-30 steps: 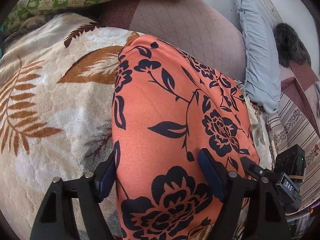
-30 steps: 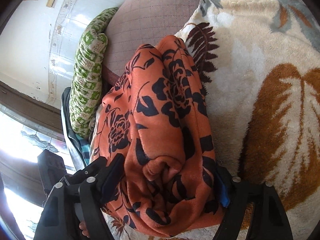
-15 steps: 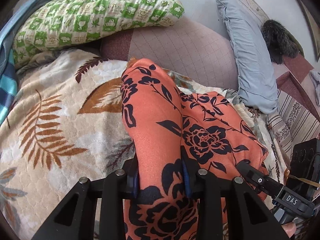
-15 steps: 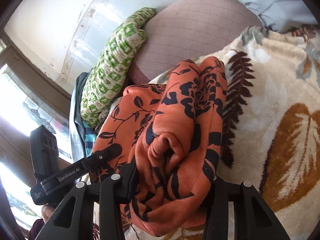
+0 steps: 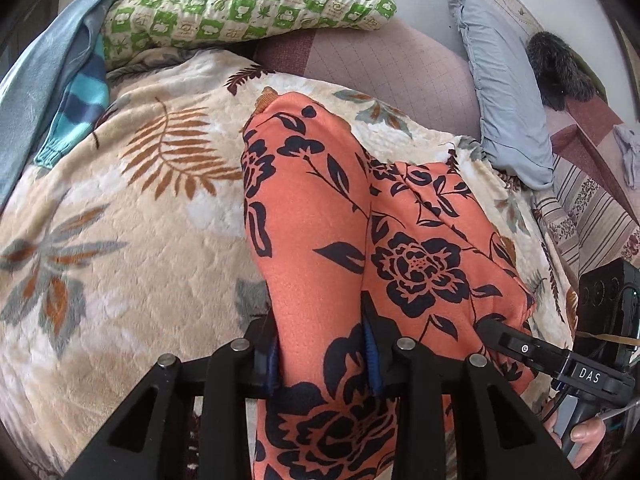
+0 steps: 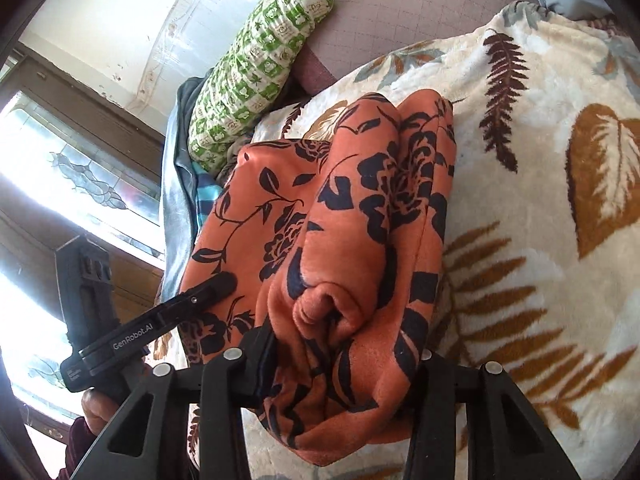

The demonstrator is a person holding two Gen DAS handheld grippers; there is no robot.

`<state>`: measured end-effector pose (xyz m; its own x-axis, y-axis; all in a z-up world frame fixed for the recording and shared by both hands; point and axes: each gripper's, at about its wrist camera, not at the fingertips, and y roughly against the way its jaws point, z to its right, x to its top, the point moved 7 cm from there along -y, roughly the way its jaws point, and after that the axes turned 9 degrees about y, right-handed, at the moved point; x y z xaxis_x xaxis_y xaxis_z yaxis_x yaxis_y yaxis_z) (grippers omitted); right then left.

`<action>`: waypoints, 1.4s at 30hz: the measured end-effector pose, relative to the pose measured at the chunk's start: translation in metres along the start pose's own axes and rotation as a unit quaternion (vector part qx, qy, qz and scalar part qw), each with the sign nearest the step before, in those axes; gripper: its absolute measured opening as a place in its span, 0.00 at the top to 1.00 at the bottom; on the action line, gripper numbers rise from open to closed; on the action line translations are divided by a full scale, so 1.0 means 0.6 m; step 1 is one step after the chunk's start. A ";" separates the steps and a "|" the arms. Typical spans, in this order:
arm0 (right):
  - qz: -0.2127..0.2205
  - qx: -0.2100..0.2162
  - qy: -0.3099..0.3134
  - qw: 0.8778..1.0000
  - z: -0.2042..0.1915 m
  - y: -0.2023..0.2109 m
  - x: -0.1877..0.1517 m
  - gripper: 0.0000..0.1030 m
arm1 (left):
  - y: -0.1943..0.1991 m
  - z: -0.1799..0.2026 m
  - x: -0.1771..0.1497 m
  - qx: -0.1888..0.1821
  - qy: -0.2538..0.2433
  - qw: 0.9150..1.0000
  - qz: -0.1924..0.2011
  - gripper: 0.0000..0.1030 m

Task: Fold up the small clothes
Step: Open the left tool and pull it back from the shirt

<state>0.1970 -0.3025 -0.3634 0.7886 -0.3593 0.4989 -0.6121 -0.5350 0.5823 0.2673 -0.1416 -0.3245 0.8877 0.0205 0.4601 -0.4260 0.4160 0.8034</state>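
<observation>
Both claws are clamping the same orange floral garment (image 5: 312,240) rn; it's lying bunched and partly folded on the cream leaf-print blanket (image 5: 120,240), running away from the cameras toward the pillows.

Left gripper (image 5: 322,350) is squeezed down pretty narrow, w/ a thick ridge of the fabric pinched between its blue-padded fingers (image 5: 370,354); cloth is bulging up over both pads and spilling under the frame too.

Right gripper (image 6: 344,364) is sitting wider (way more cloth stuffed in there); it's gripping a fat rolled wad of the garment (image 6: 340,240), the left finger (image 6: 262,356) pressing into the roll, the right one mostly buried behind fabric so can't see that pad. In that view the left gripper (image 6: 208,292) is poking in from the side, tip resting on the flat part of the cloth.

Bg stuff: green checked pillow (image 5: 248,4) lying at the head, pale blue pillow (image 5: 504,92) off to the right, striped teal sleeve (image 5: 76,112) peeking from the left edge.
</observation>
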 end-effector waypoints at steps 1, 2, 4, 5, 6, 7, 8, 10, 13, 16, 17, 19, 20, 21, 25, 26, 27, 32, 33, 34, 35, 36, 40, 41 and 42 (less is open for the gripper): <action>-0.003 -0.007 -0.011 1.000 0.007 -0.002 -0.012 0.57 | -0.002 -0.007 -0.006 0.020 -0.007 1.000 -0.002 0.56; -0.012 -0.025 -0.017 0.999 0.015 -0.007 -0.021 0.54 | -0.003 -0.011 -0.011 0.041 -0.019 0.999 -0.001 0.49; -0.031 -0.057 -0.022 0.998 0.030 -0.012 -0.037 0.42 | 0.009 -0.014 -0.013 0.072 -0.042 0.996 0.019 0.29; -0.035 -0.058 -0.030 0.997 0.034 -0.008 -0.040 0.39 | 0.018 -0.016 -0.013 0.092 -0.052 0.994 0.030 0.20; -0.034 -0.055 -0.037 0.997 0.034 0.001 -0.041 0.38 | 0.028 -0.018 -0.013 0.106 -0.061 0.992 0.040 0.19; -0.026 -0.054 -0.036 0.998 0.032 0.014 -0.041 0.37 | 0.038 -0.018 -0.014 0.113 -0.070 0.990 0.048 0.19; -0.011 -0.058 -0.031 0.998 0.029 0.030 -0.039 0.36 | 0.048 -0.018 -0.014 0.117 -0.076 0.989 0.053 0.19; 0.026 -0.080 -0.013 0.996 0.022 0.067 -0.035 0.34 | 0.070 -0.016 -0.014 0.126 -0.086 0.986 0.071 0.19; 0.073 -0.084 0.021 0.994 -0.002 0.107 -0.025 0.34 | 0.101 -0.008 -0.011 0.131 -0.096 0.981 0.101 0.19; 0.090 -0.080 0.071 0.990 -0.046 0.119 -0.014 0.34 | 0.121 0.004 -0.010 0.134 -0.109 0.977 0.121 0.19; 0.091 -0.083 0.089 0.988 -0.060 0.118 -0.006 0.35 | 0.126 0.008 -0.007 0.135 -0.113 0.976 0.127 0.19; 0.087 -0.074 0.112 0.987 -0.088 0.104 0.014 0.40 | 0.131 0.012 -0.001 0.140 -0.121 0.973 0.138 0.19; 0.084 -0.073 0.119 0.987 -0.102 0.090 0.029 0.42 | 0.131 0.011 0.003 0.144 -0.123 0.972 0.142 0.19; 0.079 -0.073 0.124 0.986 -0.109 0.081 0.042 0.42 | 0.130 0.010 0.007 0.148 -0.124 0.970 0.144 0.19; 0.060 -0.066 0.123 0.988 -0.129 0.017 0.107 0.43 | 0.113 -0.005 0.023 0.153 -0.114 0.971 0.144 0.19; 0.055 -0.068 0.121 0.989 -0.127 0.003 0.122 0.43 | 0.106 -0.010 0.027 0.155 -0.111 0.971 0.143 0.19; 0.050 -0.069 0.115 0.990 -0.122 -0.011 0.135 0.43 | 0.098 -0.015 0.032 0.156 -0.109 0.972 0.140 0.19; -0.012 -0.117 0.061 0.991 -0.036 -0.096 0.162 0.44 | 0.049 -0.036 0.038 0.174 -0.106 0.971 0.121 0.19; -0.030 -0.137 0.047 0.989 -0.005 -0.112 0.155 0.45 | 0.036 -0.040 0.034 0.173 -0.106 0.973 0.112 0.19; -0.043 -0.136 0.033 0.989 0.021 -0.125 0.143 0.48 | 0.024 -0.044 0.031 0.169 -0.103 0.975 0.104 0.18; -0.032 -0.124 0.032 0.991 0.033 -0.126 0.139 0.51 | 0.014 -0.048 0.028 0.174 -0.099 0.975 0.099 0.17; -0.015 -0.113 0.036 0.993 0.035 -0.118 0.137 0.53 | 0.007 -0.051 0.026 0.179 -0.097 0.975 0.095 0.16; -0.013 -0.105 0.032 0.994 0.030 -0.092 0.127 0.54 | 0.011 -0.048 0.024 0.184 -0.095 0.974 0.089 0.15; -0.010 -0.104 0.031 0.994 0.025 -0.081 0.124 0.54 | 0.017 -0.047 0.022 0.186 -0.097 0.974 0.088 0.15; -0.006 -0.103 0.025 0.994 0.021 -0.069 0.119 0.54 | 0.024 -0.045 0.019 0.187 -0.100 0.973 0.089 0.15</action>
<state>0.2793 -0.3157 -0.3599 0.7947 -0.3123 0.5205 -0.6064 -0.3696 0.7041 0.2759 -0.1108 -0.3178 0.7587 -0.1302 0.6383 -0.6363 0.0620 0.7689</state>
